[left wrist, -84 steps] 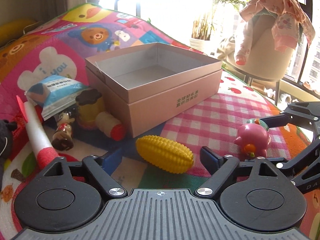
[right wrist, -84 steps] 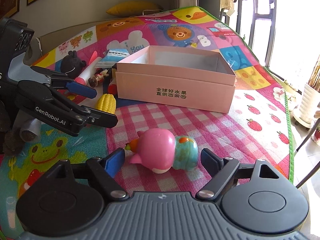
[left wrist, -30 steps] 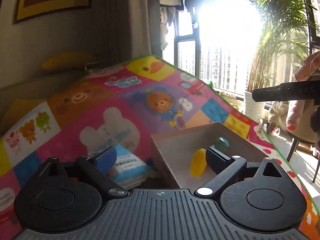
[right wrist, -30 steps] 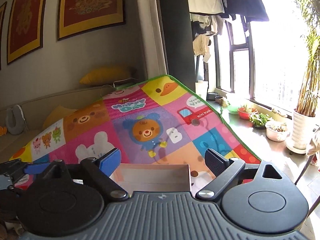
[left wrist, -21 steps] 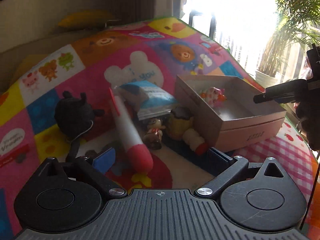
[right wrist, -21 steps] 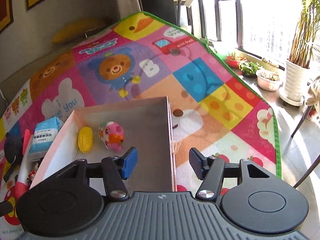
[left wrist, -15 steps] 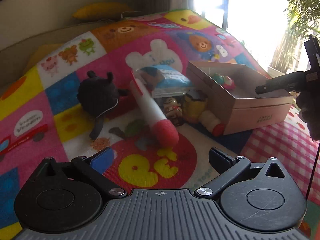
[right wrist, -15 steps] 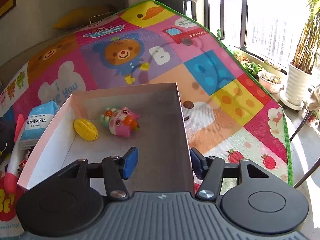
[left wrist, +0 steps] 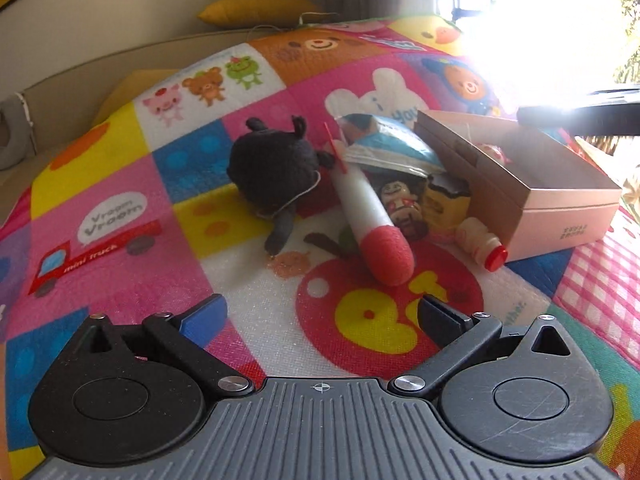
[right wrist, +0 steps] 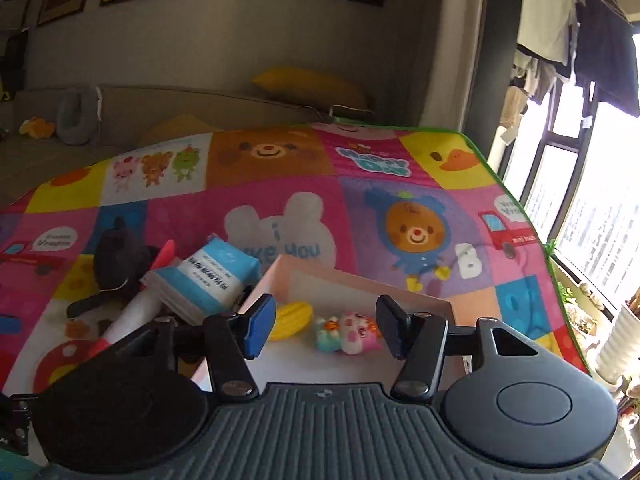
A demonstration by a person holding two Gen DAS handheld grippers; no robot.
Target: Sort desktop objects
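Note:
In the left wrist view my left gripper (left wrist: 320, 314) hangs wide open and empty, low over the play mat. Just beyond it lie a white foam rocket with a red tip (left wrist: 372, 216), a black plush (left wrist: 276, 176), a blue tissue pack (left wrist: 388, 148), a small figurine (left wrist: 402, 208), a yellow pudding toy (left wrist: 446, 200) and a little red-capped bottle (left wrist: 480, 244). They crowd against the pink box (left wrist: 560, 208). My right gripper (right wrist: 326, 330) hovers above the box (right wrist: 360, 276), its jaws closing on nothing. The yellow corn (right wrist: 292, 318) and pink pig toy (right wrist: 352, 334) lie inside the box.
The colourful mat (left wrist: 120, 208) spreads bare to the left of the toys. A yellow cushion (right wrist: 312, 84) lies against the wall behind it. Windows and potted plants (right wrist: 616, 344) are past the mat's right edge. A dark part of the other gripper (left wrist: 580, 118) reaches over the box.
The left gripper swung from above the box down to the left, facing the toys on the mat. The right gripper's jaws narrowed and it drew back from the box, where corn and pig now lie.

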